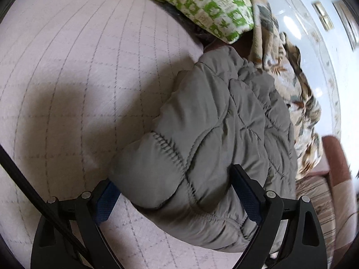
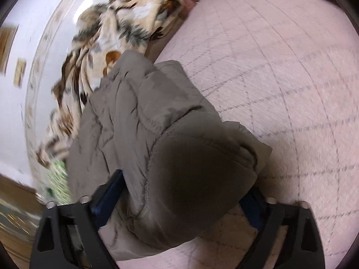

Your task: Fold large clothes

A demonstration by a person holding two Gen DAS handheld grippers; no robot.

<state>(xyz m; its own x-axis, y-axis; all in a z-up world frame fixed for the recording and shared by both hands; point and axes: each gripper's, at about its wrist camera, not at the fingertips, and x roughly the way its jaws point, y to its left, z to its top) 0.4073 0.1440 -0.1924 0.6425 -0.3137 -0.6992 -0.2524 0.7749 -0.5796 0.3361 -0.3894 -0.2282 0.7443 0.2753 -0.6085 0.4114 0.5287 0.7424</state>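
A grey quilted puffer jacket (image 1: 219, 121) lies bunched on a pink quilted bed cover (image 1: 78, 71). My left gripper (image 1: 177, 186) has a thick fold of the jacket between its two black fingers, which stand wide around the padding. In the right wrist view the same jacket (image 2: 157, 134) fills the middle. My right gripper (image 2: 184, 192) also has a bulky fold of it between its fingers, and the fold hides most of the right finger. The jacket's far end hangs toward a patterned blanket (image 2: 116, 29).
A green-and-white patterned pillow (image 1: 202, 2) lies at the far edge of the bed. A beige, brown and grey blanket (image 1: 298, 94) is heaped beside the jacket. A white wall (image 1: 314, 33) is behind it. The pink cover (image 2: 280, 78) stretches to the right.
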